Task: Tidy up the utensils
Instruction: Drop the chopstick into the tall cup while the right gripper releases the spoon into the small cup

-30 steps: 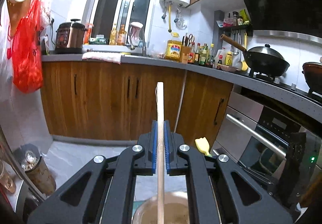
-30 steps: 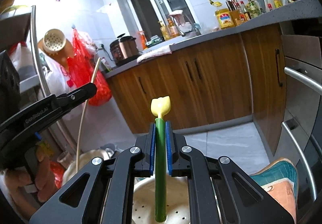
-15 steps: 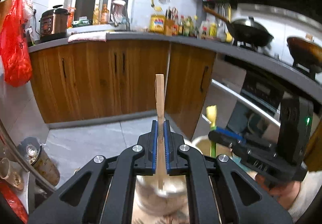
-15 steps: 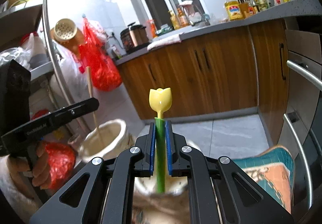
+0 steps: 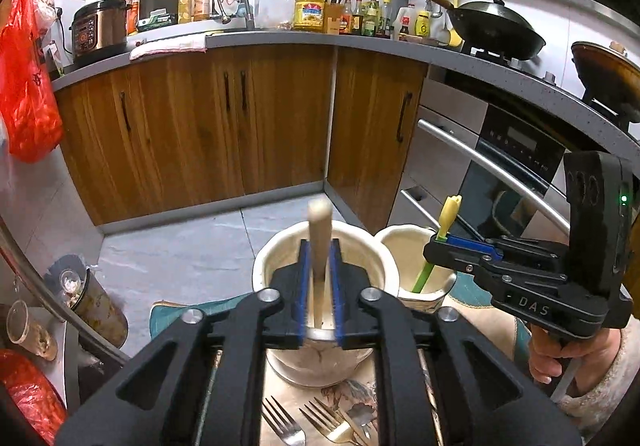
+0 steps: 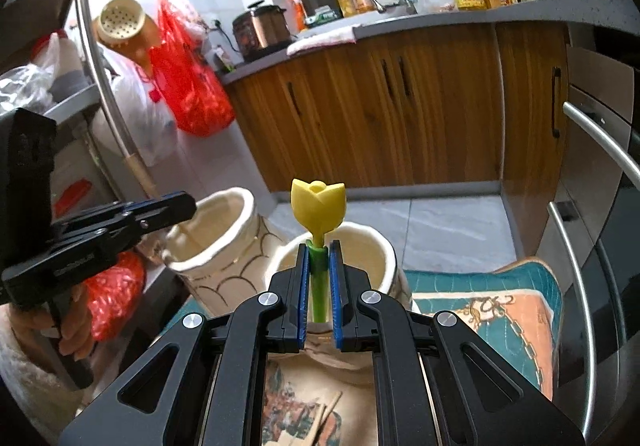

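1. Fingers of the left gripper [image 5: 319,282] in the left wrist view stand slightly parted around a wooden stick [image 5: 319,246]. The blue pads sit just beside it on both sides, and a thin gap seems to show on each, so the grip looks loosened or just let go; whether a pad touches it cannot be told. The stick stands nearly upright with its lower end inside the nearer cream crock [image 5: 322,310], which suggests the crock was chosen as the holder for long wooden pieces.

2. To the right in that view, the right gripper [image 5: 448,242] is seen from the side, with a green tulip-topped utensil [image 5: 438,246] slanting through it down into a second crock [image 5: 416,266] just beside the first. Several forks [image 5: 316,424] lie on the patterned mat [image 5: 192,316] at the near edge, not yet sorted.

3. In the right wrist view the fingers are likewise narrowly open, one either side of the green stem [image 6: 319,286], with a sliver of space visible; the yellow tulip head stands above the pads. The stem reaches down into the crock directly ahead, so it appears already seated and the hold relaxed for release.

4. At the left of that view the left gripper [image 6: 176,207] hovers over the neighbouring crock [image 6: 216,246], with the stick rising above it. Chopstick-like pieces [image 6: 326,420] lie on the mat below, seemingly awaiting their turn.
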A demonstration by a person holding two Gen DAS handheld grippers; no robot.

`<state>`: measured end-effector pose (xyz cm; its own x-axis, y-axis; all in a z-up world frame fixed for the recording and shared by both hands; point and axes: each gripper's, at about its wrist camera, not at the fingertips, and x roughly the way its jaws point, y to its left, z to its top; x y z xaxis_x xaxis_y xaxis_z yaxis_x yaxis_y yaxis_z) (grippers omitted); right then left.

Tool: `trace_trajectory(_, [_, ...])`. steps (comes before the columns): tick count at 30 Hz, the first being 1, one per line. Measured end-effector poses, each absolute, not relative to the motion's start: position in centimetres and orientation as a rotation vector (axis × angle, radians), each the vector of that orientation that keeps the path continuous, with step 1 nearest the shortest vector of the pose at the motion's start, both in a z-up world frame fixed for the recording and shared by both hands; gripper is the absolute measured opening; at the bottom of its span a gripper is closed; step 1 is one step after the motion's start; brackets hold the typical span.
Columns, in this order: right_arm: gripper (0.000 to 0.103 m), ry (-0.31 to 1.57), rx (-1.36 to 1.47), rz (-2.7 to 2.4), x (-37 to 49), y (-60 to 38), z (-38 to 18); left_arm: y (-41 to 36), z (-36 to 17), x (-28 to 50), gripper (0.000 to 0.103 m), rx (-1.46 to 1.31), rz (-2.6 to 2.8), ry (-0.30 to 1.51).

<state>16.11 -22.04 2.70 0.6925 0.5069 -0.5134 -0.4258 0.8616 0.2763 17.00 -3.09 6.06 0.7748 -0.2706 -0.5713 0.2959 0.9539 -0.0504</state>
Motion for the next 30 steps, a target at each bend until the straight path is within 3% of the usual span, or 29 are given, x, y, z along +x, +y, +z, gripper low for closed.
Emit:
trace_trajectory(2, [0.011,0.618,0.138,0.513,16.1,-22.1,2.7,-3.1,6.3,16.8,0.042,0.042,-0.292,0.599])
trace_trajectory(6, [0.011,0.617,0.133,0.5,16.0,-22.1,2.9,-2.6,6.8,16.5,0.045,0.028,-0.283,0.587])
trace_trajectory(8, [0.012,0.619,0.137,0.498,16.0,-22.2,2.9,-2.4,6.9,16.5,0.051,0.02,-0.274,0.582])
trace_trajectory(15, [0.031,0.6,0.148,0.476,16.0,-22.8,3.4,-1.6,7.2,16.0,0.054,0.01,-0.256,0.573])
trace_trajectory(20, [0.042,0.577,0.15,0.457,15.5,-23.6,4.0,-1.1,7.7,15.3,0.064,0.0,-0.25,0.559])
trace_trajectory(23, [0.057,0.573,0.15,0.447,15.1,-23.9,4.3,-0.6,8.0,14.7,0.072,-0.012,-0.242,0.552])
trace_trajectory(25, [0.073,0.562,0.149,0.446,14.5,-24.3,4.5,-0.3,8.1,14.2,0.079,-0.024,-0.24,0.551])
trace_trajectory(30, [0.093,0.533,0.124,0.432,12.4,-24.7,4.9,0.6,8.1,11.7,0.097,-0.027,-0.206,0.529])
